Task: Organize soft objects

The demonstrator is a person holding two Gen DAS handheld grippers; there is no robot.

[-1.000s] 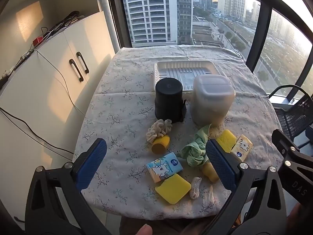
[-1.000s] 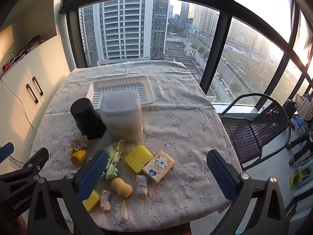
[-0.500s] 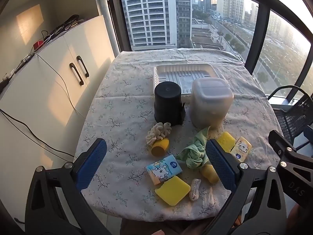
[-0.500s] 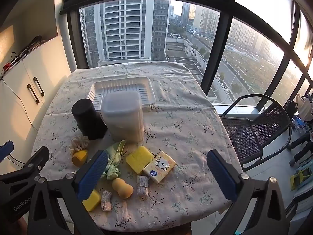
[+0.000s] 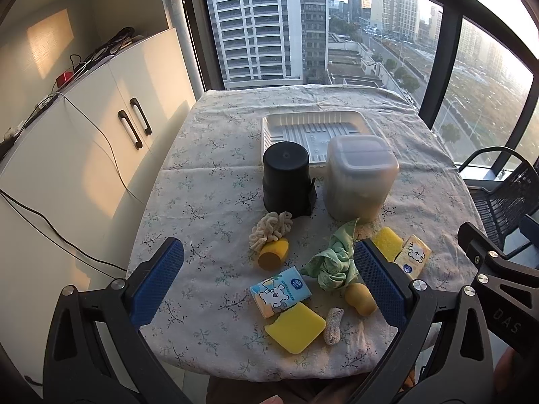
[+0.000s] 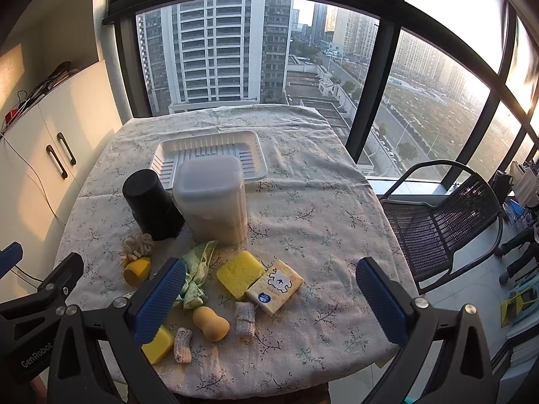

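Observation:
Soft things lie at the table's near edge: a green cloth [image 5: 331, 262] [image 6: 193, 277], two yellow sponges [image 5: 295, 327] [image 6: 240, 274], a beige scrunchie [image 5: 271, 229] [image 6: 135, 245], a yellow cup-shaped sponge [image 5: 273, 255], an orange gourd-shaped sponge [image 6: 211, 323], knitted pieces [image 6: 245, 314], a blue tissue pack [image 5: 280, 291] and a yellow tissue pack [image 6: 275, 286]. A white tray [image 5: 269, 128] [image 6: 259, 155] sits farther back. My left gripper [image 5: 267, 284] and right gripper [image 6: 269, 296] are open, empty, held above the near edge.
A black upturned cup [image 5: 286, 175] [image 6: 151, 207] and a lidded translucent container [image 5: 358, 176] [image 6: 214, 198] stand between the soft things and the tray. White cabinets [image 5: 101, 134] are at the left. A black mesh chair [image 6: 444, 215] stands at the right. Windows lie behind.
Both grippers have drawn back and up a little, so the table looks slightly farther away. Nothing on the table has moved.

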